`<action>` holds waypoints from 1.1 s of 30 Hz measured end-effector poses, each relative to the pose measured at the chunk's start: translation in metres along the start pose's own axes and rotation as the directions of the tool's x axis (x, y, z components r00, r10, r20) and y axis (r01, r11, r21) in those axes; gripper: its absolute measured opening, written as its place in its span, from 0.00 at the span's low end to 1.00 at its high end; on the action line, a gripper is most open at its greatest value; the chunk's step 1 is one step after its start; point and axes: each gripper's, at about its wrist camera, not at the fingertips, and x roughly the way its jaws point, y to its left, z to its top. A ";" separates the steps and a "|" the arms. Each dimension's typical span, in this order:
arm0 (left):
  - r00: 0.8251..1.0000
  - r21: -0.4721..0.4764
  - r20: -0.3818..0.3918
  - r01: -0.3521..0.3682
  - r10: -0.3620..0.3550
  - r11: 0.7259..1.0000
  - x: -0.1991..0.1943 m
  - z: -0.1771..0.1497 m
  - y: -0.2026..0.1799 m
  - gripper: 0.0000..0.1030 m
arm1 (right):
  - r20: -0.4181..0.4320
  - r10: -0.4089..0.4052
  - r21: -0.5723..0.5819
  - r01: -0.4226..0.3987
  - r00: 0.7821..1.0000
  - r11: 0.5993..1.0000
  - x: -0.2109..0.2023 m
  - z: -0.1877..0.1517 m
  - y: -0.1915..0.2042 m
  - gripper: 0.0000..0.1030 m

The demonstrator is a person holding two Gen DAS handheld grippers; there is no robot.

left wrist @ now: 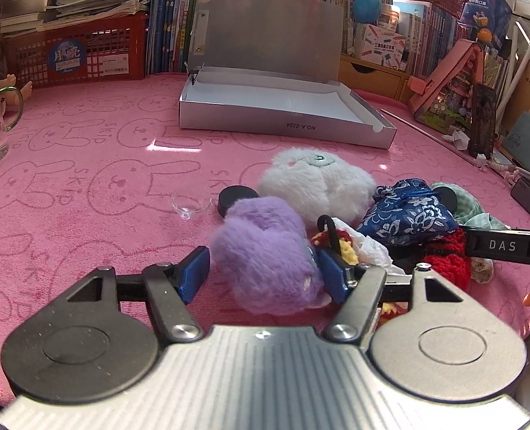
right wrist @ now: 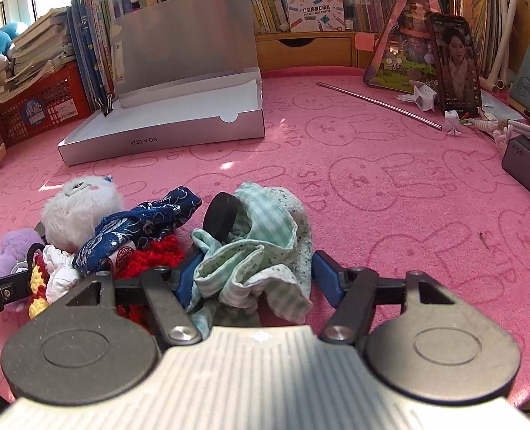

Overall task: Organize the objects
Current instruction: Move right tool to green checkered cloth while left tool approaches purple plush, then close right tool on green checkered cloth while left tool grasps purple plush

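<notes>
1. The left gripper (left wrist: 265, 276) hangs low over the pink worktop (left wrist: 85, 186), jaws spread either side of the purple plush toy (left wrist: 265, 254). The far pad stands clear of the fur; the near one is at its edge, and I cannot tell if it touches. Not clamped.
2. That purple plush toy lies on its side at the near edge of the heap, its long axis running away from the gripper, towards the box.
3. The right gripper (right wrist: 250, 279) has its jaws parted around the mint-green checked cloth (right wrist: 265, 254). The cloth is bunched between the blue pads and brushes the left one; I see no squeeze on it.
4. The cloth is crumpled, with no clear long axis. It sits at the right end of the heap.
5. Count of plush toys in the heap: two, the purple one and a white plush toy (left wrist: 315, 186) just behind it, touching.
6. Black discs: two. One black disc (left wrist: 237, 199) lies flat beside the purple toy; a second disc (right wrist: 221, 220) stands on edge, leaning on the green cloth.
7. One blue floral pouch (right wrist: 139, 225) is draped over one red knitted piece (right wrist: 150, 258); one crumpled white tissue (right wrist: 58, 268) sits beside them.
8. One small clear glass dish (left wrist: 189, 206) rests alone on the worktop, left of the flat disc.
9. One silver box (left wrist: 282, 107) sits well behind the heap, lid up, long axis across the worktop.
</notes>
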 end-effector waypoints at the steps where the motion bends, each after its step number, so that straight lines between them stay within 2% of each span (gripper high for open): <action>1: 1.000 0.003 0.003 -0.006 0.006 1.000 0.000 -0.001 0.000 0.74 | -0.002 -0.011 -0.014 0.011 1.000 1.000 0.001 0.000 0.003 0.74; 5: 1.000 -0.006 0.026 -0.009 0.009 1.000 -0.001 -0.005 0.005 0.81 | 0.010 -0.011 -0.010 0.011 1.000 1.000 0.001 -0.001 0.003 0.76; 18: 0.999 0.048 0.045 -0.033 0.030 0.998 0.004 -0.007 -0.002 0.81 | 0.037 0.010 -0.021 -0.010 0.999 1.000 0.000 -0.005 0.000 0.76; 22: 0.997 0.109 0.049 -0.068 0.063 0.992 0.008 -0.010 -0.008 0.81 | 0.046 0.010 -0.015 -0.010 0.999 1.000 -0.001 -0.006 0.000 0.76; 25: 0.996 0.102 0.049 -0.076 0.072 0.992 0.009 -0.009 -0.009 0.81 | 0.042 0.011 -0.012 -0.011 0.999 1.000 -0.001 -0.005 0.000 0.75; 27: 0.996 0.088 0.046 -0.076 0.072 0.993 0.008 -0.007 -0.007 0.79 | 0.040 0.012 -0.001 -0.012 0.999 1.000 -0.003 -0.004 -0.002 0.74; 29: 0.996 0.078 0.049 -0.079 0.075 0.994 0.006 -0.006 -0.005 0.69 | 0.039 0.014 0.007 -0.014 0.999 1.000 -0.005 -0.005 -0.003 0.73; 32: 0.997 0.054 0.042 -0.062 0.060 0.997 0.004 -0.003 0.000 0.67 | 0.037 0.016 0.008 -0.016 0.999 1.000 -0.010 -0.004 -0.004 0.67; 33: 0.997 0.047 0.040 -0.060 0.059 0.997 0.003 -0.001 0.001 0.67 | 0.037 0.016 0.003 -0.016 0.999 1.000 -0.011 -0.004 -0.004 0.61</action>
